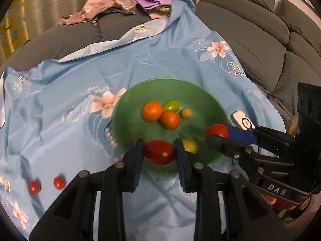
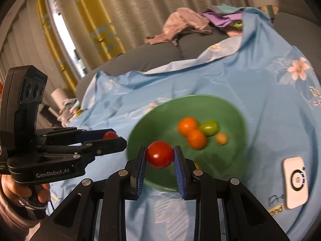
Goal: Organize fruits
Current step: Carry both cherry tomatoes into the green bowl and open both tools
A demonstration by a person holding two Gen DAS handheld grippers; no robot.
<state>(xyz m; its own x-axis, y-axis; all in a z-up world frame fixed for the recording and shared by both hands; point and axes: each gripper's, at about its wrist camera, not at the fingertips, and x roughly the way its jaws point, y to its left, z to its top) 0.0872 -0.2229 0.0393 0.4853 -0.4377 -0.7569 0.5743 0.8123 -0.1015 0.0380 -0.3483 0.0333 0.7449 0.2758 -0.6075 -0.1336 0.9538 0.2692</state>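
I have the left gripper (image 1: 159,152) clamped on a dark red oval tomato (image 1: 159,153), the right gripper (image 2: 159,154) on a round red tomato (image 2: 159,154); both hang above the green plastic bowl (image 1: 128,108); releasing high risks bounce-out.

Green bowl (image 1: 128,102), round and shallow, at centre right of the left wrist view, resting on the blue flowered cloth. Inside, toward the far side: two oranges (image 1: 151,111) (image 1: 170,120) touching each other, a green tomato (image 1: 171,105) just behind them, a small tan fruit (image 1: 186,113) just to their right. Near the front rim: a yellow fruit (image 1: 190,145), partly hidden. Dark red tomato (image 1: 159,152), oval and glossy, pinched between blue pads at lower centre, in front of the bowl's near rim. Second red tomato (image 2: 159,154), rounder, likewise pinched at lower centre of the right wrist view. Two small red tomatoes (image 1: 34,187) (image 1: 59,182) side by side but apart on the cloth, lower left of the left wrist view.
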